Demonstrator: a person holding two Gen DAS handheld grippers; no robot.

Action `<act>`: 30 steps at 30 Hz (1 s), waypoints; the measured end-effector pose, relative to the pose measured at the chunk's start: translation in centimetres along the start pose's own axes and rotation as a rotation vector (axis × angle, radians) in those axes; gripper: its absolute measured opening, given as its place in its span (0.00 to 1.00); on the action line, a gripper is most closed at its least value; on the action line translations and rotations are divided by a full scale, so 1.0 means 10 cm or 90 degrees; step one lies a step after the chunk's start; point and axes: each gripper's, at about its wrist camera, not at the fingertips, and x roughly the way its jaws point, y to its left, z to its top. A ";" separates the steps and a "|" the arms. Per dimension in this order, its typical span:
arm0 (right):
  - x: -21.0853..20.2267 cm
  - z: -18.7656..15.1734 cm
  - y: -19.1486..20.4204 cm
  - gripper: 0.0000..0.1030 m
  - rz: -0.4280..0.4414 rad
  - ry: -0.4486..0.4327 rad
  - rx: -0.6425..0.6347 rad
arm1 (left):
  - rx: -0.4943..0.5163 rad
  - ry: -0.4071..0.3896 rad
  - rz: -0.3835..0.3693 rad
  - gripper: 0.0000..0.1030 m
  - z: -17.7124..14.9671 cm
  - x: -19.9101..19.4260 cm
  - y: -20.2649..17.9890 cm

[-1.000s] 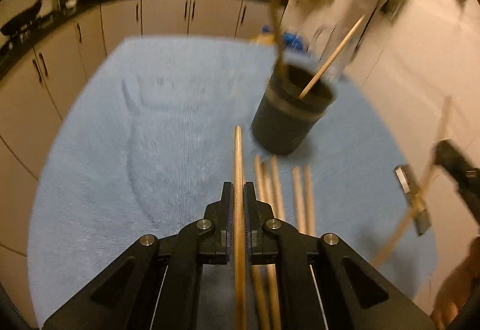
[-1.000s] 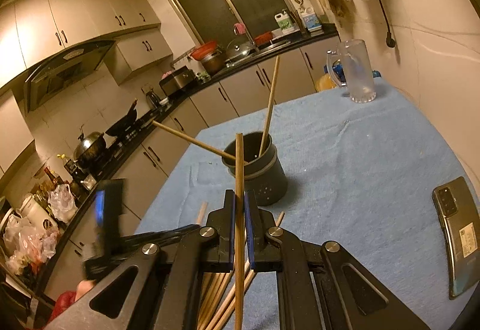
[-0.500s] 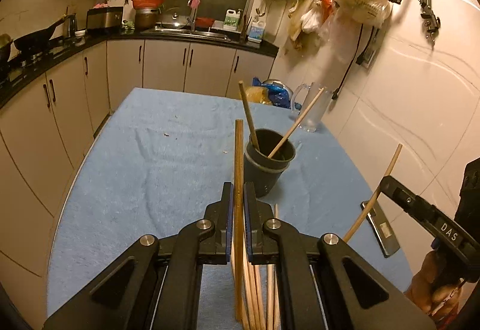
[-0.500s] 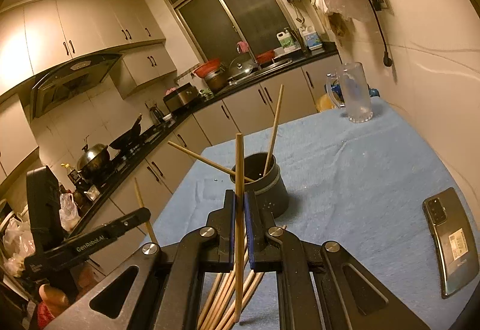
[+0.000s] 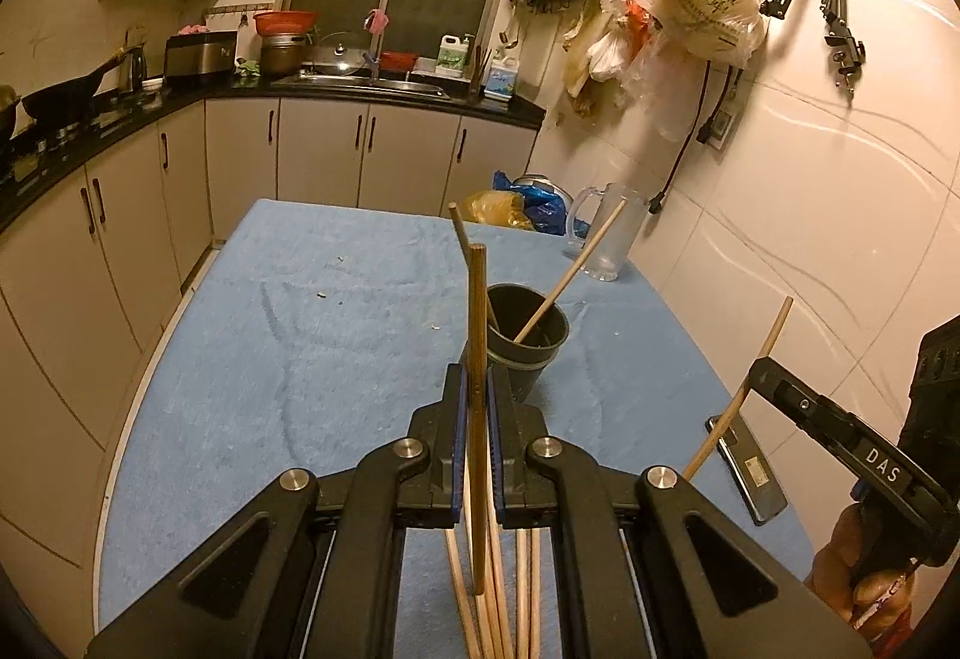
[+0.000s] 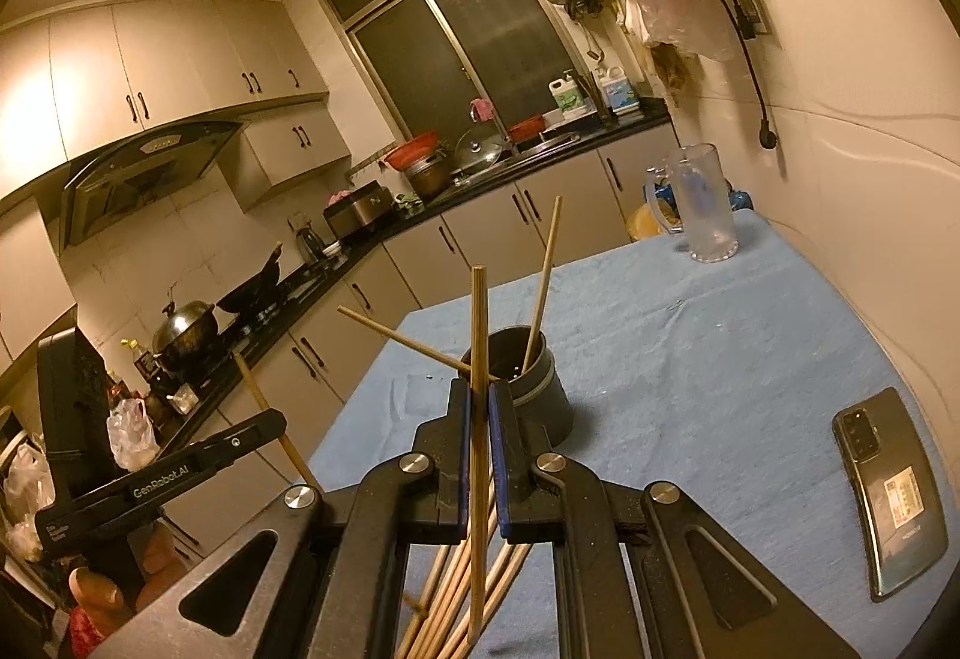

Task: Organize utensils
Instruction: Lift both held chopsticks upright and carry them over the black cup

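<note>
A dark cylindrical holder (image 5: pixel 527 342) stands on the blue cloth with two wooden chopsticks leaning in it; it also shows in the right wrist view (image 6: pixel 531 389). My left gripper (image 5: pixel 477 395) is shut on a chopstick (image 5: pixel 477 335) held upright above the cloth, just in front of the holder. My right gripper (image 6: pixel 478 407) is shut on another chopstick (image 6: pixel 478 347), also upright, in front of the holder. Several loose chopsticks (image 5: pixel 498 593) lie on the cloth beneath the grippers; they also show in the right wrist view (image 6: pixel 444 599).
A black phone (image 6: pixel 888 485) lies at the table's right edge, also seen in the left wrist view (image 5: pixel 747 467). A clear glass mug (image 5: pixel 612 233) stands at the far right corner. Kitchen cabinets and counter (image 5: pixel 300 149) lie behind and left of the table.
Both grippers have lifted with their chopsticks, tilting up from the cloth; the views now look across the table toward the kitchen. The holder looks farther away and lower in view.
</note>
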 end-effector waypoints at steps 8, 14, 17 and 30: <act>-0.02 0.11 -0.05 0.06 0.002 -0.011 0.011 | 0.009 -0.003 -0.009 0.06 0.12 0.01 -0.07; -0.05 0.23 -0.05 0.06 0.001 -0.026 0.009 | 0.012 -0.002 -0.022 0.06 0.23 0.04 -0.13; -0.06 0.30 -0.05 0.06 0.000 -0.033 0.007 | 0.016 -0.007 -0.023 0.06 0.30 0.05 -0.18; -0.03 0.65 0.02 0.06 -0.005 -0.074 0.002 | 0.040 -0.033 -0.037 0.06 0.74 0.12 -0.37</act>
